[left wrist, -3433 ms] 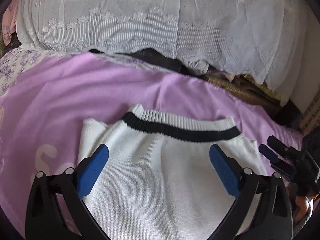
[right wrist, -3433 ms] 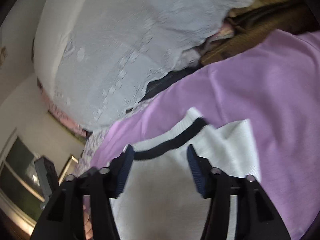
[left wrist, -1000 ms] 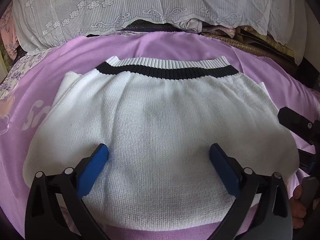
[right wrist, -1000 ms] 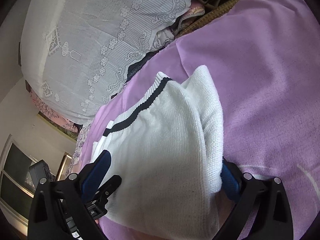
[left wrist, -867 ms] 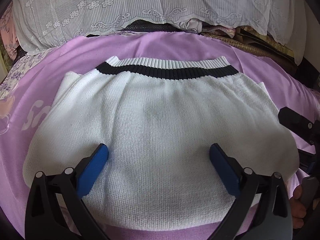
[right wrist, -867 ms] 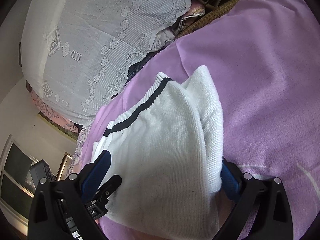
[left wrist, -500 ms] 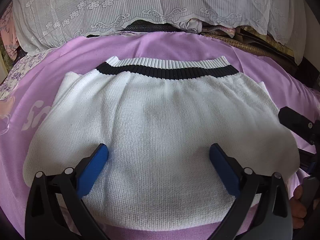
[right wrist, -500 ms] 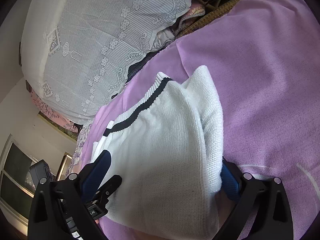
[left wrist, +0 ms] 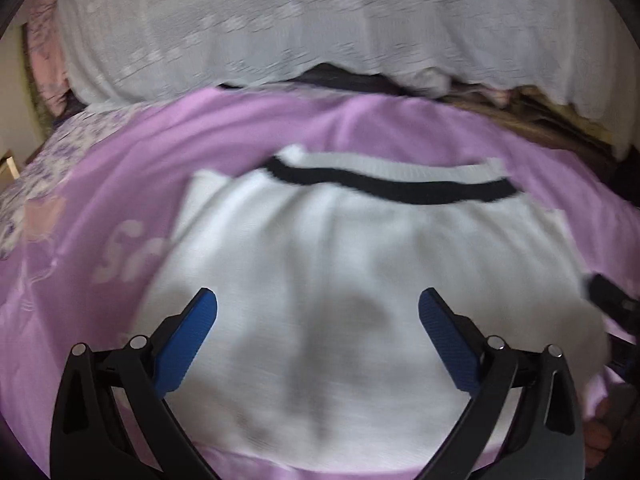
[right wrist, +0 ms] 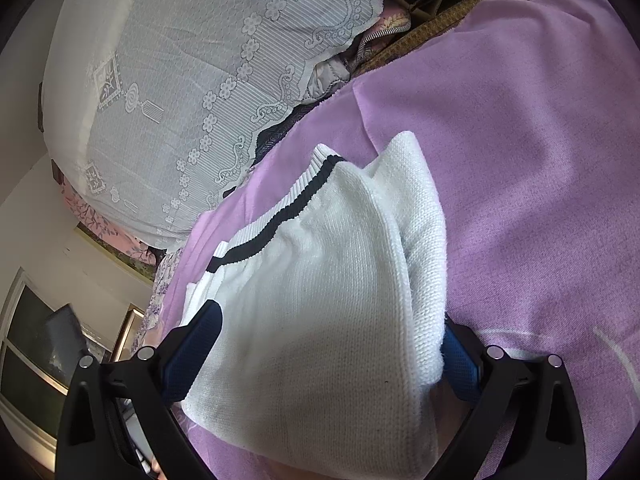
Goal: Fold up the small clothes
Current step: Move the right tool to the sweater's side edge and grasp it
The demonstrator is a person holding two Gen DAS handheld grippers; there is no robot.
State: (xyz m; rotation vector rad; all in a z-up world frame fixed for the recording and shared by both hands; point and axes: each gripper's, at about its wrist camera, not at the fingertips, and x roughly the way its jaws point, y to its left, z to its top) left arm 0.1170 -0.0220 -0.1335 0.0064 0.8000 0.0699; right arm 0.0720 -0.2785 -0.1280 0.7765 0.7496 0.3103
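A white knitted garment [left wrist: 360, 248] with a black stripe along its ribbed far hem lies folded on a purple sheet [left wrist: 120, 160]. My left gripper [left wrist: 318, 304] hovers open over the garment's near half, with nothing between its blue pads; this view is blurred. In the right wrist view the same garment [right wrist: 320, 300] bulges up between the spread fingers of my right gripper [right wrist: 330, 320], which is open at the garment's right edge. The right pad [right wrist: 460, 360] is partly hidden behind the knit. The right gripper's black tip [left wrist: 612, 304] shows at the left view's right edge.
A white lace cover [left wrist: 280, 32] drapes over a tall pile behind the sheet. Brown woven matting [left wrist: 540, 116] and bunched cloth [right wrist: 340, 68] sit at the pile's foot. White letters [left wrist: 128, 256] are printed on the sheet left of the garment. A hand [left wrist: 600, 440] shows at lower right.
The left gripper has risen and drawn back from the garment, which now looks smaller and blurred. The right gripper and the garment's edge have stayed put.
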